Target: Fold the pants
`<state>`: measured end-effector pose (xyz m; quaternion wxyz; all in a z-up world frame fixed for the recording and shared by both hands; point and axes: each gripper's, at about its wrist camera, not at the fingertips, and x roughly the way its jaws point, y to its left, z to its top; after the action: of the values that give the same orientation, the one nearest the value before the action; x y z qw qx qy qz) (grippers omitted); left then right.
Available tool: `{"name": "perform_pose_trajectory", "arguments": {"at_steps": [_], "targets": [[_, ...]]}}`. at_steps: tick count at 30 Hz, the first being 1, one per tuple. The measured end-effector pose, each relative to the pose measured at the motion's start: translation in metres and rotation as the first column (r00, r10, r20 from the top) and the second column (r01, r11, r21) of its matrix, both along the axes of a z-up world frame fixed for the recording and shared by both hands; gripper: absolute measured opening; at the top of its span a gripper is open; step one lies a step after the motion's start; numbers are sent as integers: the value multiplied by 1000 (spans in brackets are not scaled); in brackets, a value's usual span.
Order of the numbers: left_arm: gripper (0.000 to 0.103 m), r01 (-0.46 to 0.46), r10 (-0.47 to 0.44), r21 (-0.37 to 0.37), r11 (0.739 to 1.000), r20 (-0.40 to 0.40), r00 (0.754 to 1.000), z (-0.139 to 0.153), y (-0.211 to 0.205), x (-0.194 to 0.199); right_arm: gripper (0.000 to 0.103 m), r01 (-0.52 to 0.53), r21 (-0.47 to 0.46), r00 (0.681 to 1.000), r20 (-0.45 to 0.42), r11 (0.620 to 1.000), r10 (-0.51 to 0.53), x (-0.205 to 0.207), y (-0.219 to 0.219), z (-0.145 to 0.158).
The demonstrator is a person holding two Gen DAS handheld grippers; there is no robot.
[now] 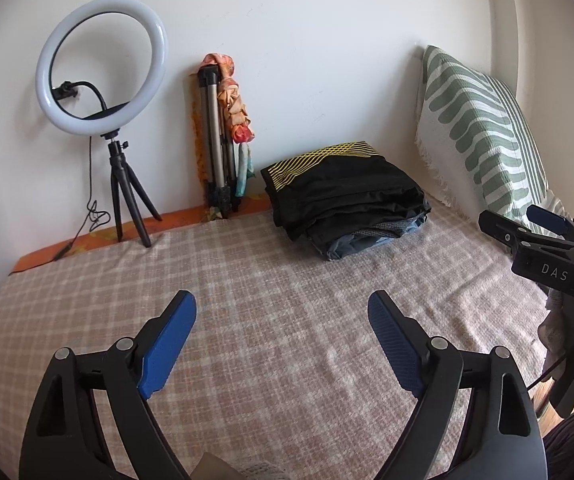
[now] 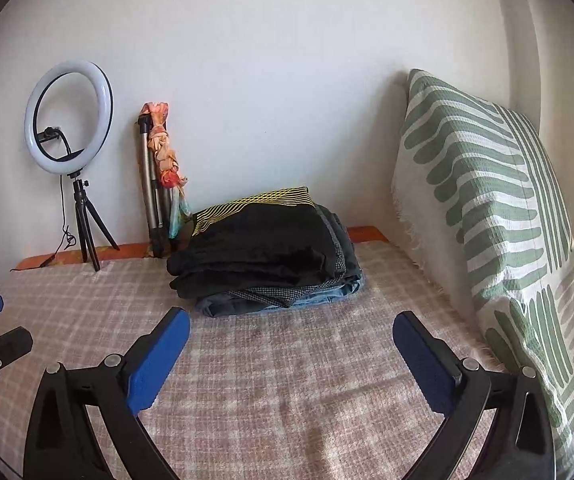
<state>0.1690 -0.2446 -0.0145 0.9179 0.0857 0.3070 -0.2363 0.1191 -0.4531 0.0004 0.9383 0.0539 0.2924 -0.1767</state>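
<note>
Pants (image 2: 263, 240) lie folded in a stack at the far side of the checked blanket (image 1: 247, 288), close to the wall; we take this stack as our landmark. Left of it, well apart, stands a ring light (image 1: 101, 66) on a small black tripod, and nearer, a folded tripod (image 1: 217, 140) with a coloured cloth tied on leans against the wall. Right of the stack a green-patterned pillow (image 2: 487, 208) stands propped. Nothing lies between us and the stack. Our left gripper (image 1: 283, 344) and right gripper (image 2: 291, 356) both gape wide, empty, over bare blanket. We read "DAS" on the right gripper's body. Lower layers of the stack are mostly hidden.
</note>
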Motion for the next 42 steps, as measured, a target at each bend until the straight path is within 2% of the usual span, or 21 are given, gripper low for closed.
{"name": "perform_pose_trajectory", "arguments": {"at_steps": [5,10,16,42], "targets": [[88,-5,5,-16,1000,-15,1000,-5,3,0,103,10,0,1000,-7,1000,-10,1,-2,-3],[88,-26,26,6,1000,5,1000,-8,4,0,103,9,-17,1000,-7,1000,-10,1,1,-5],[88,-37,37,10,999,-12,999,-14,6,5,103,4,-25,1000,-16,1000,-5,5,5,-9],[88,-39,39,-14,999,-13,999,-11,11,4,103,3,-18,1000,-16,1000,-3,11,8,-11]]}}
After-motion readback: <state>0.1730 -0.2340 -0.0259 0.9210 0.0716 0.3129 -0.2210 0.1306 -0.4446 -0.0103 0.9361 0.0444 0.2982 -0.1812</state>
